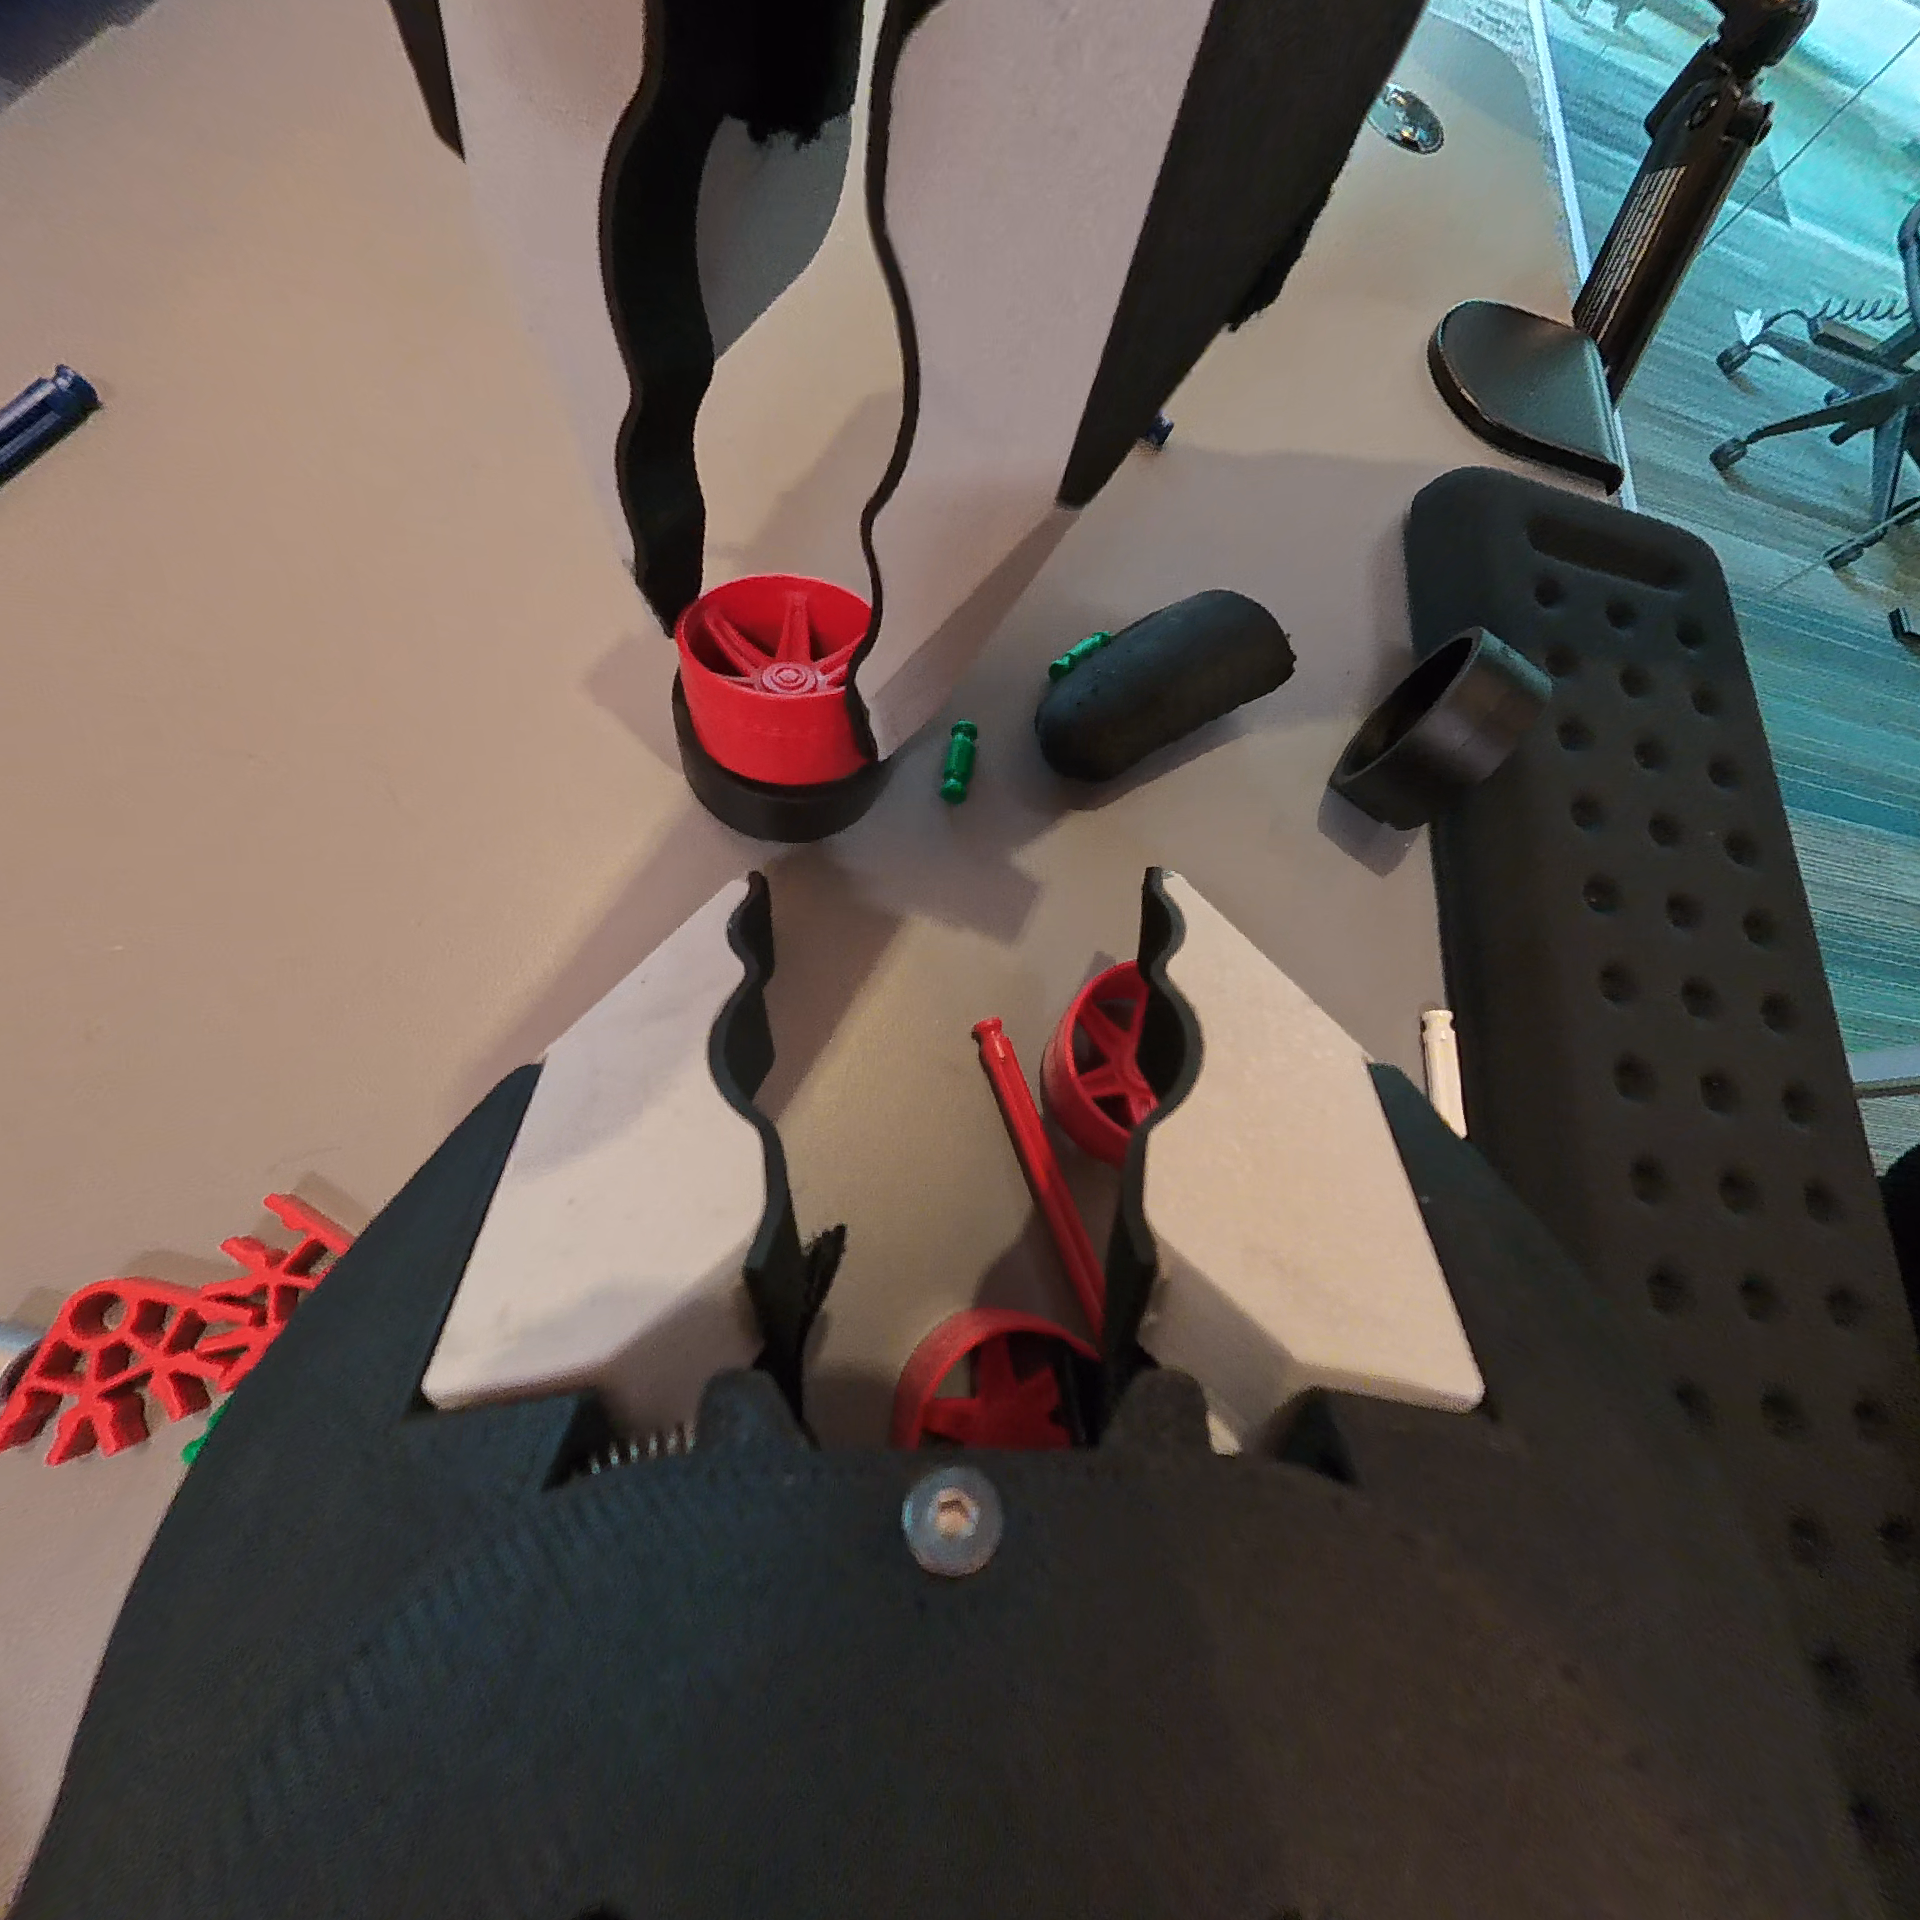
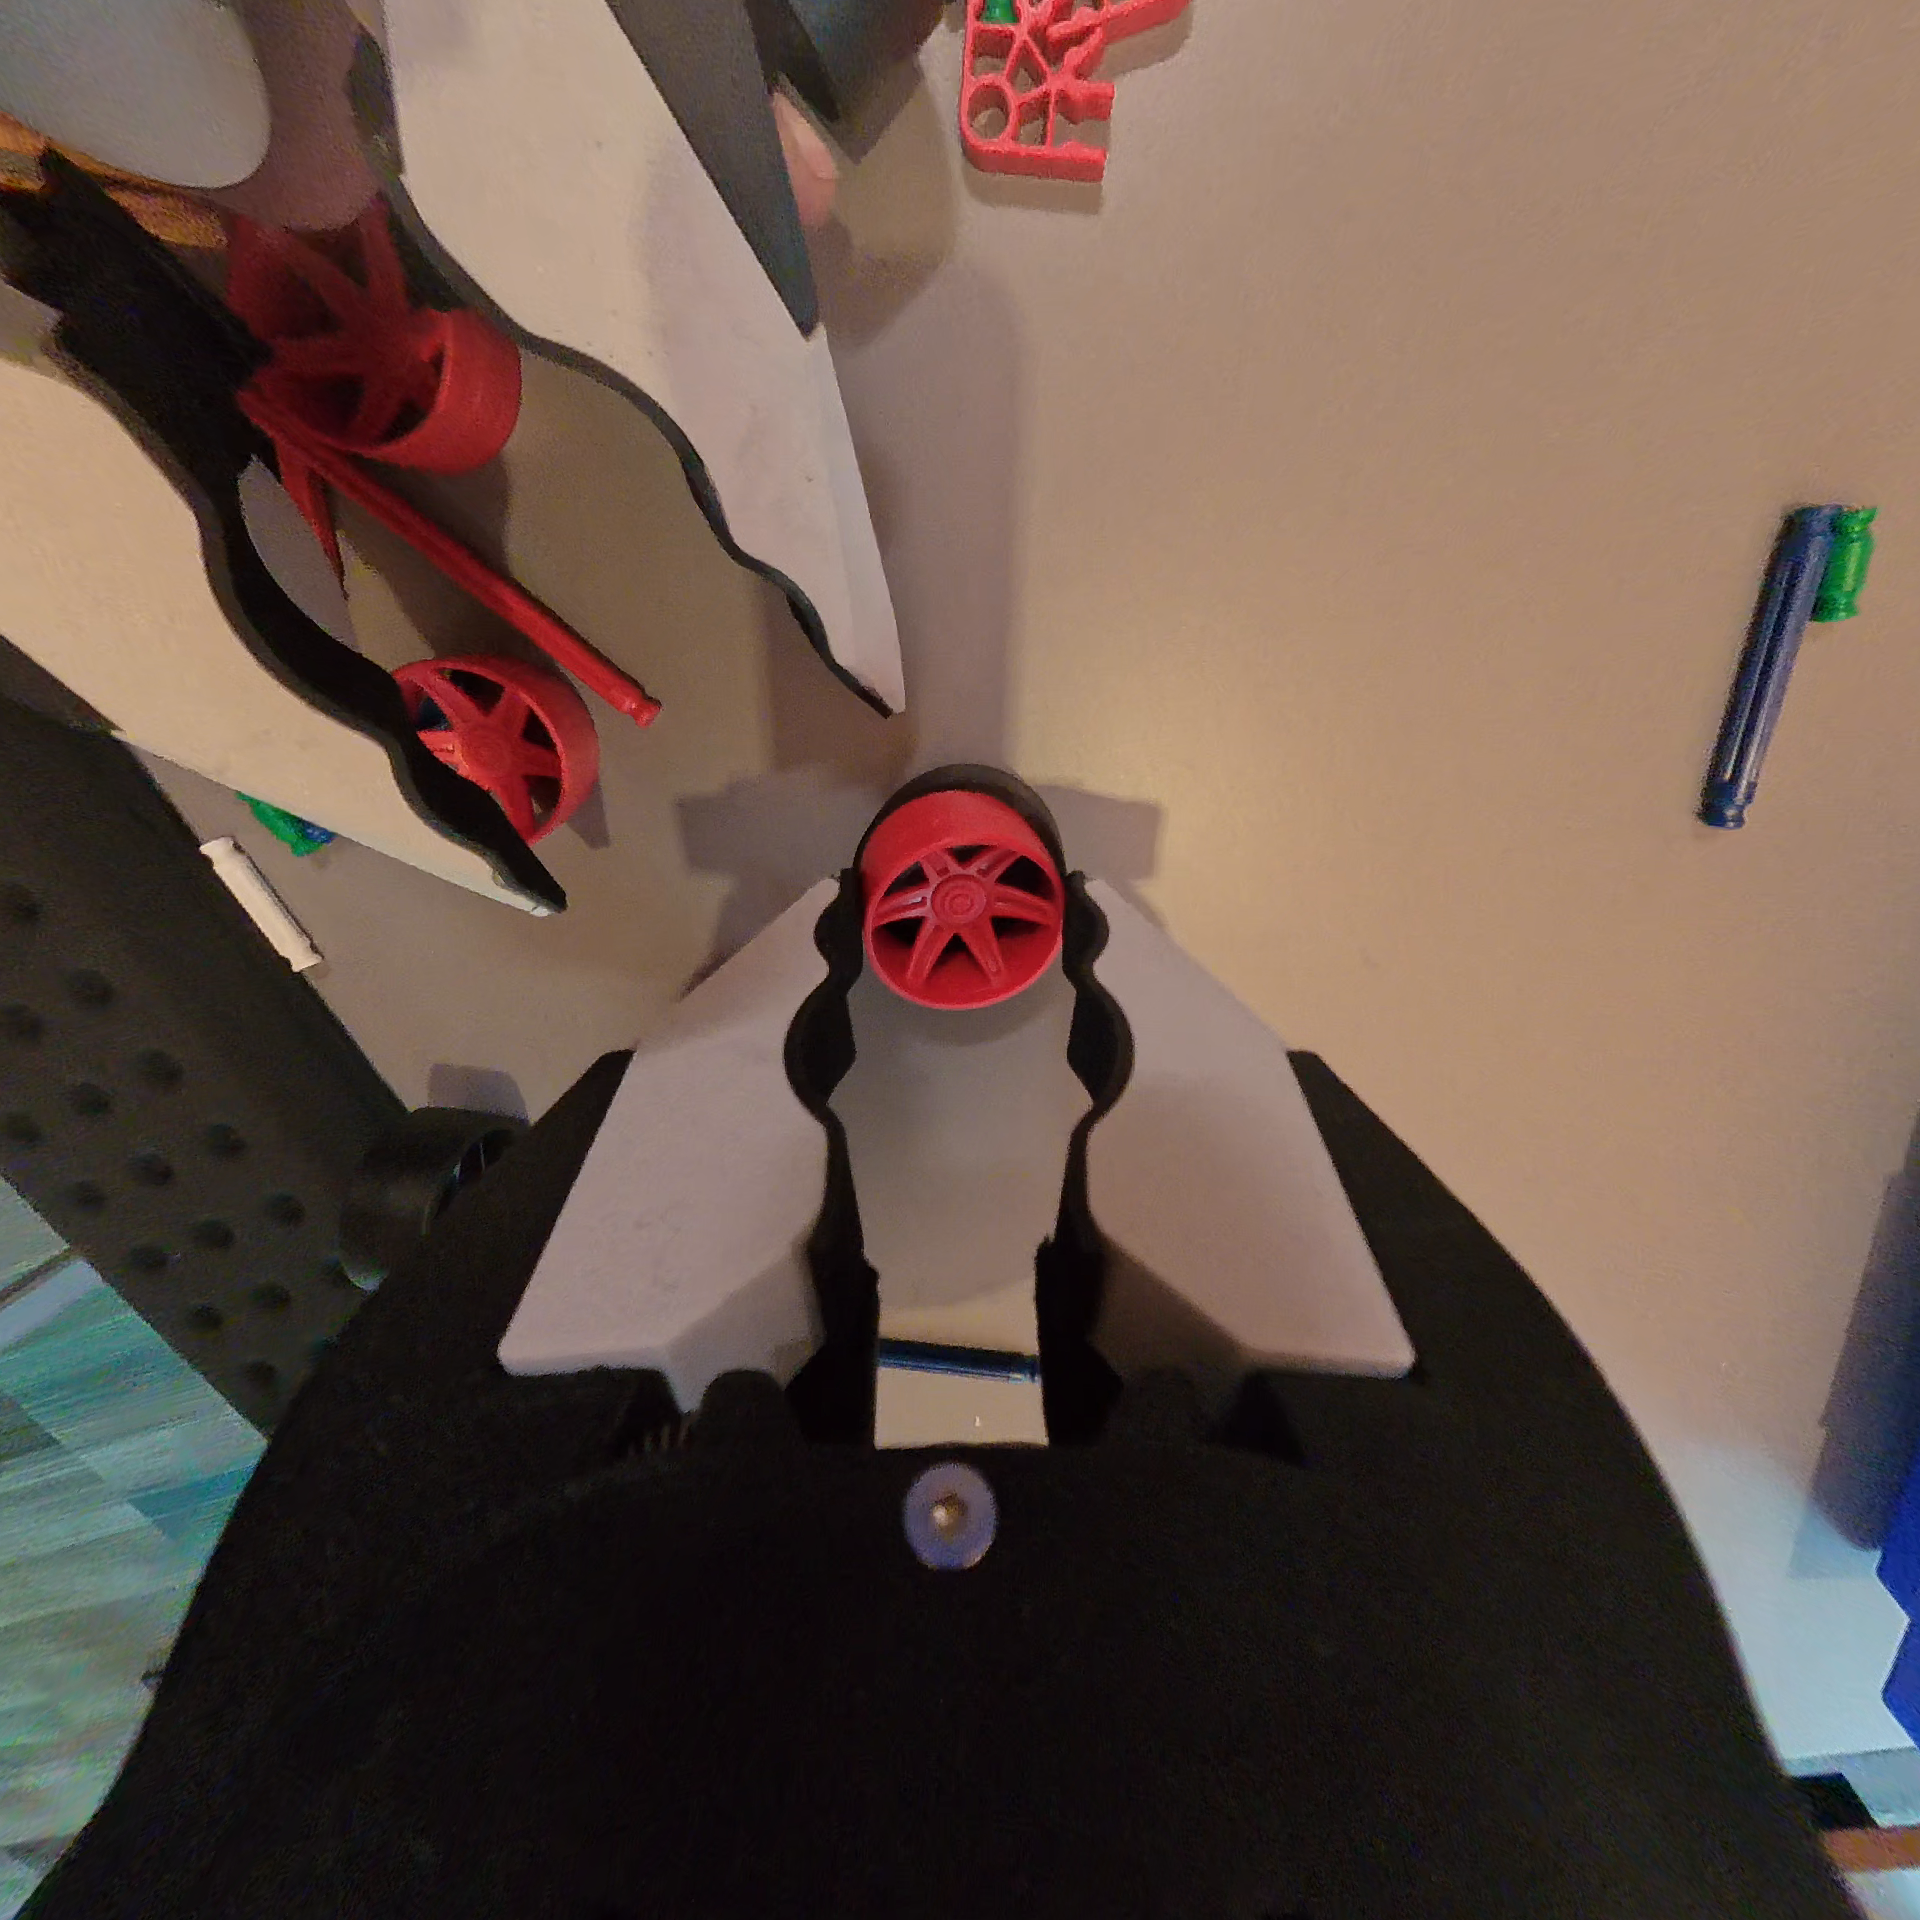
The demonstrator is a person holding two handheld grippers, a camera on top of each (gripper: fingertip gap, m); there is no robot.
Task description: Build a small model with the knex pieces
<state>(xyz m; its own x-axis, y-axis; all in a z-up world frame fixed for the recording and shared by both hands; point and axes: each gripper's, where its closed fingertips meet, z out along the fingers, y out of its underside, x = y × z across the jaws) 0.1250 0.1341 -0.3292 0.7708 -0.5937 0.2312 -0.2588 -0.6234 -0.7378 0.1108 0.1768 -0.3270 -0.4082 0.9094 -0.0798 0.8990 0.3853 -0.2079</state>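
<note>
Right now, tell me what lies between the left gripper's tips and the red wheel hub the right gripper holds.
Nothing: only bare table separates the left gripper from the red wheel hub, as the left wrist view shows. A green connector lies just aside.

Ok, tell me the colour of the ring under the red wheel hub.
Black ring, clearest in the left wrist view.

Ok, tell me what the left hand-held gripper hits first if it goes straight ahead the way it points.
Likely the red wheel hub seated in a black tyre ring, which the right hand-held gripper grips. The left hand-held gripper is open and aimed roughly there, though depth is unclear.
</note>
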